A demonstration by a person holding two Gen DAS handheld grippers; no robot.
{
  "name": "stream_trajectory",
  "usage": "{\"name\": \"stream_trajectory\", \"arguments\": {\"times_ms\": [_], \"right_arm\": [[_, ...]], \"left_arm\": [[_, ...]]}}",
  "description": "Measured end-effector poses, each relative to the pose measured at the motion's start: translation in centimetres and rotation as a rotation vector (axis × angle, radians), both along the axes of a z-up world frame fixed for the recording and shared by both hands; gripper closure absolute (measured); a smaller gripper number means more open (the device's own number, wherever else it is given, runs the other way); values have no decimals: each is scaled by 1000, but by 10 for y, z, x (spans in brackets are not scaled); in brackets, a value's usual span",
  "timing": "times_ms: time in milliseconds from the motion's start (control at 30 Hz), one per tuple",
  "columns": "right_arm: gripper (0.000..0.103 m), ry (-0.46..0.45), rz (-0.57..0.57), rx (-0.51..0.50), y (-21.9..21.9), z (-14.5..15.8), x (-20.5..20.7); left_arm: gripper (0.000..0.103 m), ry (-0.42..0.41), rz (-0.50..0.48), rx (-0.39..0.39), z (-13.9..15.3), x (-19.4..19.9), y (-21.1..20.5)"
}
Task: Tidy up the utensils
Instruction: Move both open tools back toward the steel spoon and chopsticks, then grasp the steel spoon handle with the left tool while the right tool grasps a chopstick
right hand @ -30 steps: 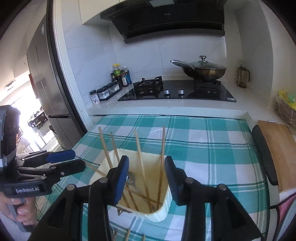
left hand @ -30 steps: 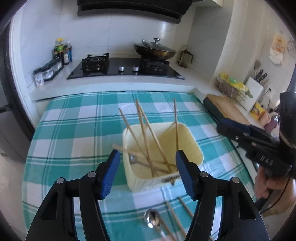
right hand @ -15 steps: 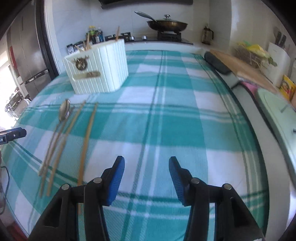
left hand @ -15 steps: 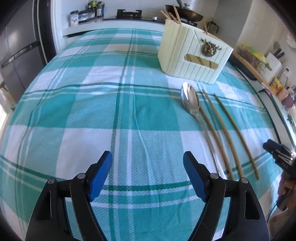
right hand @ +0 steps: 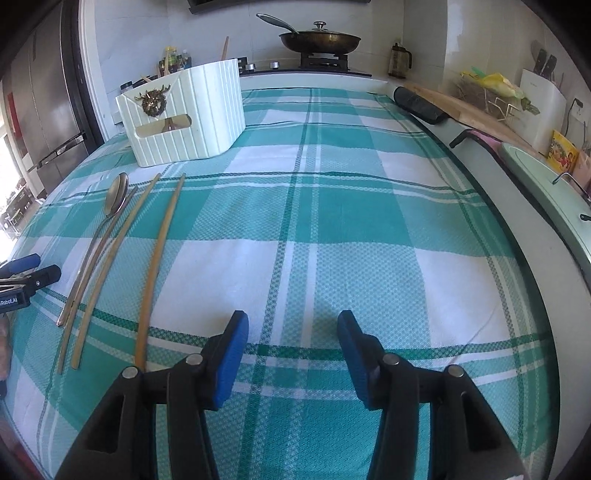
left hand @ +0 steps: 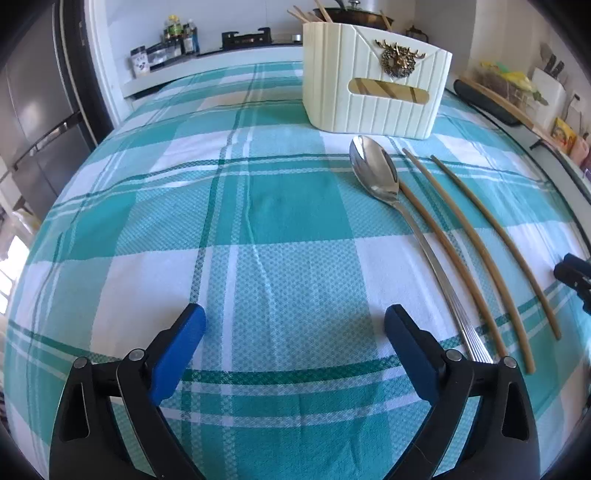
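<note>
A metal spoon [left hand: 375, 173] and three chopsticks [left hand: 465, 240] lie side by side on the checked cloth [left hand: 280, 218] before the cream holder [left hand: 373, 92]; the left gripper [left hand: 293, 328] has just spread wide, empty; the right gripper [right hand: 293, 332] half-open, empty

A home kitchen: a lidded wok [right hand: 319, 38] sits on a black gas hob [right hand: 317, 64] against white tiles, with condiment bottles [left hand: 180, 34], a steel fridge [right hand: 44, 110], a knife block [right hand: 543, 96] and a wooden chopping board [right hand: 469, 110] beside the bench's teal checked cloth [right hand: 332, 206].
</note>
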State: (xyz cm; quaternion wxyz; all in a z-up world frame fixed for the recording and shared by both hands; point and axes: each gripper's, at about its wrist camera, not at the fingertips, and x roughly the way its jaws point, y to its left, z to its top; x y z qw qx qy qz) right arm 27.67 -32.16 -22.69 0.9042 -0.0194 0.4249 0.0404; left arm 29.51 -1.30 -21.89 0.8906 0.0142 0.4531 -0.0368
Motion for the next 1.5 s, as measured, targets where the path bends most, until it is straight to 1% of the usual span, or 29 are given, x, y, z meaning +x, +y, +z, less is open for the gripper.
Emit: {"name": "stream_trajectory", "arguments": {"times_ms": [133, 467, 500, 600, 633, 667, 800, 1000, 1067, 1133, 1200, 1233, 1300, 1333, 1367, 1400, 1467, 1500], "right_arm": [[51, -1, -1, -17, 3, 0, 1], [51, -2, -1, -18, 3, 0, 1], [51, -2, -1, -18, 3, 0, 1], [51, -2, -1, -16, 3, 0, 1], [51, -2, -1, -16, 3, 0, 1], [51, -2, -1, -17, 3, 0, 1], [51, -3, -1, -16, 3, 0, 1], [51, -3, -1, -15, 3, 0, 1], [51, -3, -1, -15, 3, 0, 1], [51, -3, -1, -15, 3, 0, 1], [51, -4, -1, -15, 3, 0, 1], [51, -3, -1, -15, 3, 0, 1], [51, -4, -1, -15, 3, 0, 1], [51, -4, -1, -18, 4, 0, 1], [51, -5, -1, -23, 4, 0, 1], [51, -2, -1, -27, 5, 1, 1], [51, 8, 29, 4, 11, 6, 3], [51, 10, 52, 29, 16, 9, 4]], "left_arm": [[1, 6, 2, 0, -1, 2, 0], [1, 0, 10, -7, 0, 1, 0], [1, -5, 17, -23, 2, 2, 1], [1, -27, 20, -145, 13, 3, -3], [1, -30, 14, -165, 16, 5, -8], [1, -33, 3, -167, 20, 8, -15], [1, -44, -3, -107, 22, 22, -41], [2, -24, 21, -46, 10, 32, -51], [5, -11, 37, -34, 6, 34, -50], [9, -1, 46, -26, 2, 36, -49], [19, -18, 38, -17, 3, 36, -50], [28, -25, 31, -12, 5, 35, -51], [54, -35, 8, -9, 7, 34, -53], [60, -39, -3, -10, 7, 33, -54], [72, -41, -10, -12, 8, 32, -54], [77, -43, -15, -14, 8, 31, -54], [92, -45, -14, -19, 9, 30, -51], [95, -44, -12, -20, 9, 29, -50]]}}
